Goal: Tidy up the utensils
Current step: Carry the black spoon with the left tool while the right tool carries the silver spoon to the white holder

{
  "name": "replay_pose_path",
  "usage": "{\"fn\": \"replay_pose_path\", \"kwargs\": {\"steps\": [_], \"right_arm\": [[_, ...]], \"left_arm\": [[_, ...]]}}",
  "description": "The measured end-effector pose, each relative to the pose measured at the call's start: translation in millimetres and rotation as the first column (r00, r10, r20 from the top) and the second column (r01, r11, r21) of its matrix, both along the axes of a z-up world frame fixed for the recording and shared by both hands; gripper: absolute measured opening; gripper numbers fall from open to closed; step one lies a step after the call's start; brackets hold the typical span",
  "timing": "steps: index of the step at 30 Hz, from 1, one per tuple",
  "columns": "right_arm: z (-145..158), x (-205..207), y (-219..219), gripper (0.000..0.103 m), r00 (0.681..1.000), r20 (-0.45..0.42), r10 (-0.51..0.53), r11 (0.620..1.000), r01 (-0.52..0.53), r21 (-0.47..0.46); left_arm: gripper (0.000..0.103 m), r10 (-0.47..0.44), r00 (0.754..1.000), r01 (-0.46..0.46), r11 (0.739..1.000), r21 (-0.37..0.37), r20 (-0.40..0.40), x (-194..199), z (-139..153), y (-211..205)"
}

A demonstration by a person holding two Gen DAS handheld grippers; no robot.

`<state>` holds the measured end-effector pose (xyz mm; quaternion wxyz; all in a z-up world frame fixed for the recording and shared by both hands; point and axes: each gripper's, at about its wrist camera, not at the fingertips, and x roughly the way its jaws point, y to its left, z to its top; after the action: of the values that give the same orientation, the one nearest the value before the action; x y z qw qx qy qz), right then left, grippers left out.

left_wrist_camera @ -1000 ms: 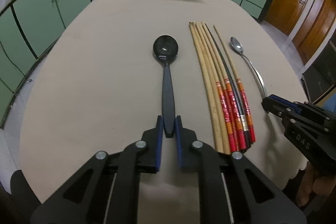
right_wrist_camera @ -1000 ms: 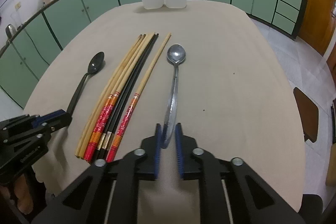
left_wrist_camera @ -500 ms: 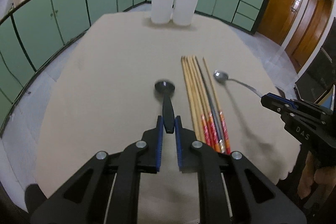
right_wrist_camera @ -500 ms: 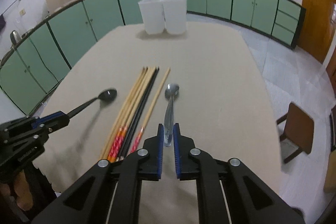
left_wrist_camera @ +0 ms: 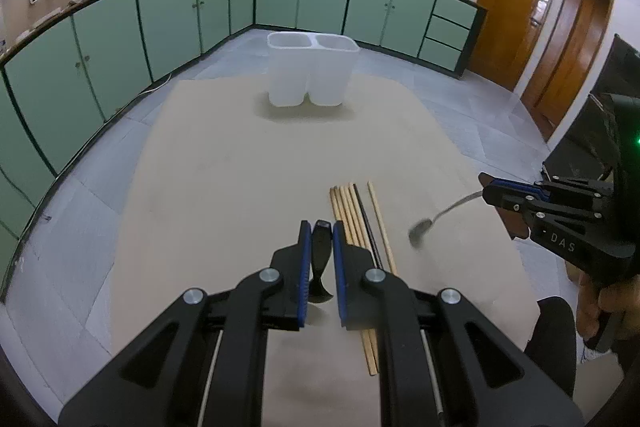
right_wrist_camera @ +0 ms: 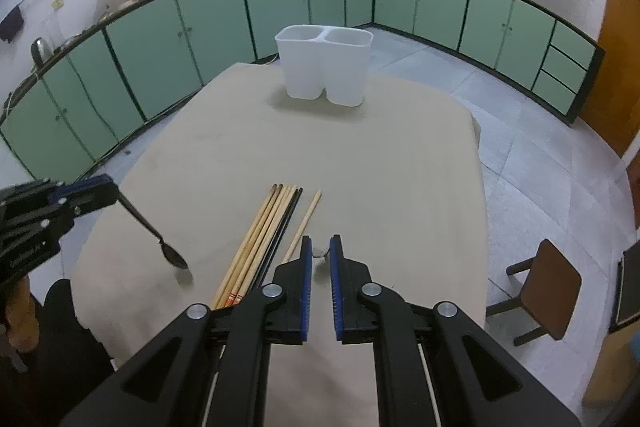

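The left hand-held gripper (left_wrist_camera: 319, 227) is clamped on the handle of a black spoon (left_wrist_camera: 320, 259), which hangs bowl-down above the tabletop (left_wrist_camera: 224, 187); from the right wrist view the same spoon (right_wrist_camera: 160, 241) slants down from the fingers (right_wrist_camera: 94, 189) with its bowl low over the near left part of the cloth-covered tabletop (right_wrist_camera: 360, 167). The right hand-held gripper (right_wrist_camera: 319, 249) is closed narrowly on a metal spoon (right_wrist_camera: 319, 252), only a small grey piece of which shows between its blue pads. In the left wrist view that metal spoon (left_wrist_camera: 436, 219) droops from the right hand-held gripper (left_wrist_camera: 486, 187), bowl down and blurred, above the right side of the tabletop. A bundle of chopsticks (right_wrist_camera: 264, 235) lies flat on the tabletop between the two spoons, with one lighter chopstick (right_wrist_camera: 304, 221) just beside it on the right. A white two-compartment holder (right_wrist_camera: 325, 65) stands upright at the far end of the tabletop, well apart from the utensils. A brown stool (right_wrist_camera: 540, 291) stands on the floor to the right.
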<state>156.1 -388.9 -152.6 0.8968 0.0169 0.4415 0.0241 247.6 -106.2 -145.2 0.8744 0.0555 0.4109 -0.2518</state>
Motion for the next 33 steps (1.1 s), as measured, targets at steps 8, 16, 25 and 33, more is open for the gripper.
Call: {"fn": "replay_pose_path", "kwargs": {"steps": [8,16,25,33], "right_arm": [[24.1,16.5,-4.8,0.009,0.998,-0.041,0.041,0.999,-0.041,0.014],[53.9,43.3,-2.9,0.008,0.998,-0.017,0.062,0.998,-0.062,0.011],[86.2,102.3,-9.8,0.008,0.998,-0.011,0.059,0.997,-0.058,0.056],[125.0,171.6,-28.3,0.008,1.000,0.004,0.018,0.997,-0.018,0.070]], "left_arm": [[0.010,-0.040,0.999,0.040,0.999,-0.006,0.006,14.8,22.1,-6.4],[0.010,-0.051,0.999,0.051,0.999,0.001,0.015,50.6,43.1,-18.2],[0.010,-0.023,0.999,0.022,1.000,0.010,0.037,107.6,74.1,-38.8],[0.010,-0.004,0.998,0.004,1.000,0.001,0.066,169.9,105.3,-70.5]]}}
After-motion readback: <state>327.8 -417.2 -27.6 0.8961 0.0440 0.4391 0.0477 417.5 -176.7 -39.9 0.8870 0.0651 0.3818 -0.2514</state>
